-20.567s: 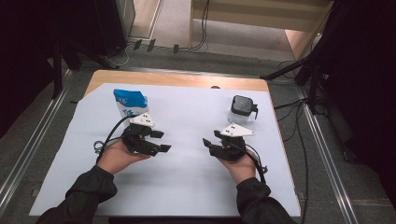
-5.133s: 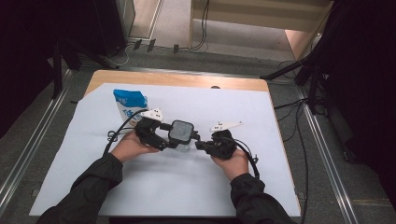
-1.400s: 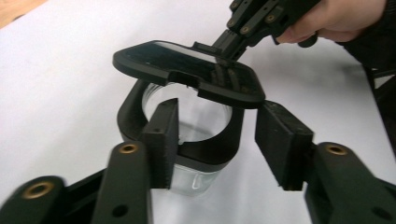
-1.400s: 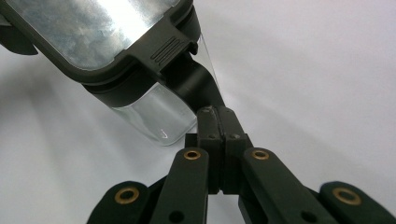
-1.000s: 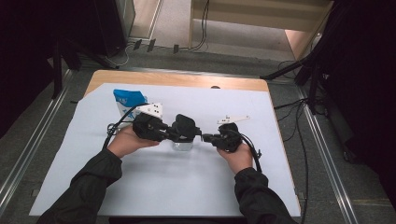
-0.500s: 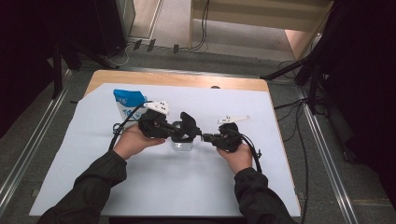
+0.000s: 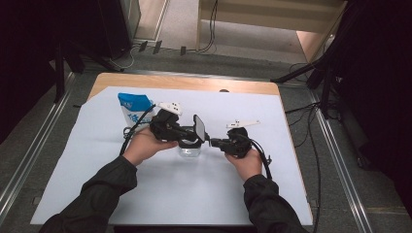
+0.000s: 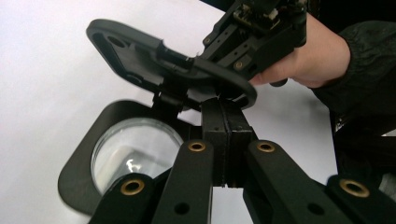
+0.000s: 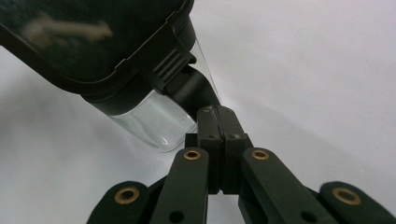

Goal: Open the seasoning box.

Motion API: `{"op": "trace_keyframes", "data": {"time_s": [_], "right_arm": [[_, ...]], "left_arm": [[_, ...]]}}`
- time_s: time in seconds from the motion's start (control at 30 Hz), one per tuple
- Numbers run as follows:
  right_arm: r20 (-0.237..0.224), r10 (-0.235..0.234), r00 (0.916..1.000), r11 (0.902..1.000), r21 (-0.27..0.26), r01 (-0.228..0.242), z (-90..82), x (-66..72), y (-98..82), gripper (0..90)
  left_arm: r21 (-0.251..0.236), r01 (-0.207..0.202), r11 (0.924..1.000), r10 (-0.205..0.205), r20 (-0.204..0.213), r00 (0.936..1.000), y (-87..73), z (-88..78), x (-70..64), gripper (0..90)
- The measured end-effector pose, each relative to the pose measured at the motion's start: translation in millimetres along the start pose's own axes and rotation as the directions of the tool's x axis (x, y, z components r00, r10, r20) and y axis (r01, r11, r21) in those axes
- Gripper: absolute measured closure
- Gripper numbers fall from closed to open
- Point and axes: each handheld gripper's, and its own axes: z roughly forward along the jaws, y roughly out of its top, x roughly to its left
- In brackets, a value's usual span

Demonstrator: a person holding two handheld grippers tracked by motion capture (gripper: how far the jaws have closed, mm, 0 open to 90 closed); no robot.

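Far left, a blue-and-white pouch (image 7: 132,108) stood on the white sheet (image 7: 145,194). The left gripper (image 7: 193,136) was clamped on the hinged black lid (image 7: 199,128), tipped up over the clear jar (image 7: 189,149) mid-table. The right gripper (image 7: 214,142) pinched the jar's handle, jaws clenched.

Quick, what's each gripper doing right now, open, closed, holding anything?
Left gripper: shut, jaws just closed on the raised lid of the clear container.
Right gripper: shut on the container's black tab.
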Motion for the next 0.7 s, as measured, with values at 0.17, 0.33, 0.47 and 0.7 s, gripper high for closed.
{"op": "trace_keyframes", "data": {"time_s": [0.17,0.33,0.47,0.7], "right_arm": [[0.002,0.004,1.0,1.0,-0.002,-0.004,0.2,-0.1,-0.1,90.0],[0.003,0.006,1.0,1.0,-0.006,-0.006,0.4,0.0,-0.4,90.0],[0.008,0.012,0.9999,0.9999,-0.011,-0.012,1.1,0.2,-0.6,90.0],[0.015,0.029,0.9995,0.9994,-0.02,-0.029,2.8,-0.3,1.1,90.0]], "left_arm": [[-0.014,-0.002,0.9999,0.002,0.009,1.0,11.2,9.7,-2.2,90.0],[0.004,-0.006,1.0,0.006,0.004,1.0,15.2,21.1,-2.1,90.0],[0.007,-0.014,0.9999,0.014,-0.001,0.9999,16.9,25.1,-1.4,90.0],[-0.005,-0.014,0.9999,0.014,0.006,0.9999,17.4,28.6,0.9,90.0]]}}
